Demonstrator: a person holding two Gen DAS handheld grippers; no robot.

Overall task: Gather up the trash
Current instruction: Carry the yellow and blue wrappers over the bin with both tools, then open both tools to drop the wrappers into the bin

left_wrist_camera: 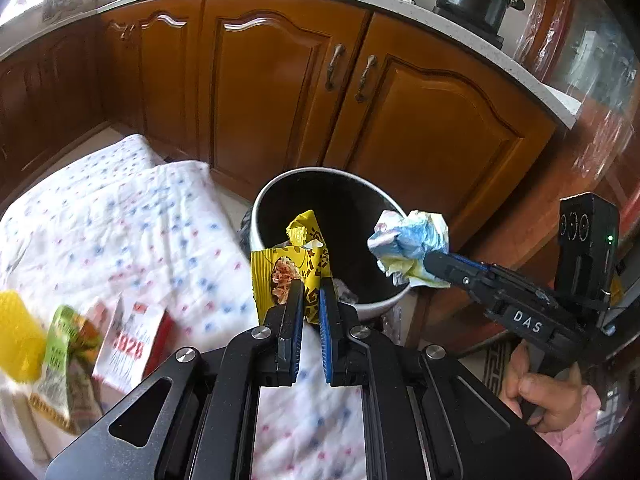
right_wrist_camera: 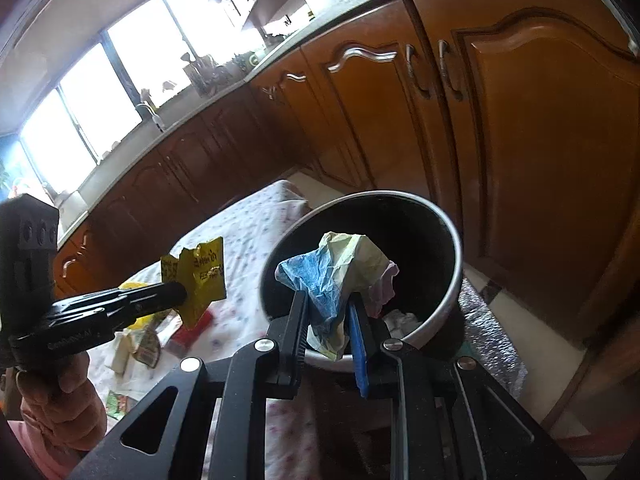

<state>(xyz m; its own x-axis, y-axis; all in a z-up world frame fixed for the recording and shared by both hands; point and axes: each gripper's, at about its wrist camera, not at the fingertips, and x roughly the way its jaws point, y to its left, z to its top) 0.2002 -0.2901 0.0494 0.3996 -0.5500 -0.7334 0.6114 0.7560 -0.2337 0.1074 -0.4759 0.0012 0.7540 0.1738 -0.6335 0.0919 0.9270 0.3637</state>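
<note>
Yellow wrapper pinched in left jaws, crumpled paper in right, "DAS"-labelled.

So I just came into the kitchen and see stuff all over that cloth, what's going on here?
A person is clearing trash with two tools. The left hand-held gripper is shut on a torn yellow snack wrapper, and the right hand-held gripper is shut on a crumpled blue and pale yellow paper wad. Both are held at the round grey waste bin. More packets lie on the dotted white cloth.
</note>
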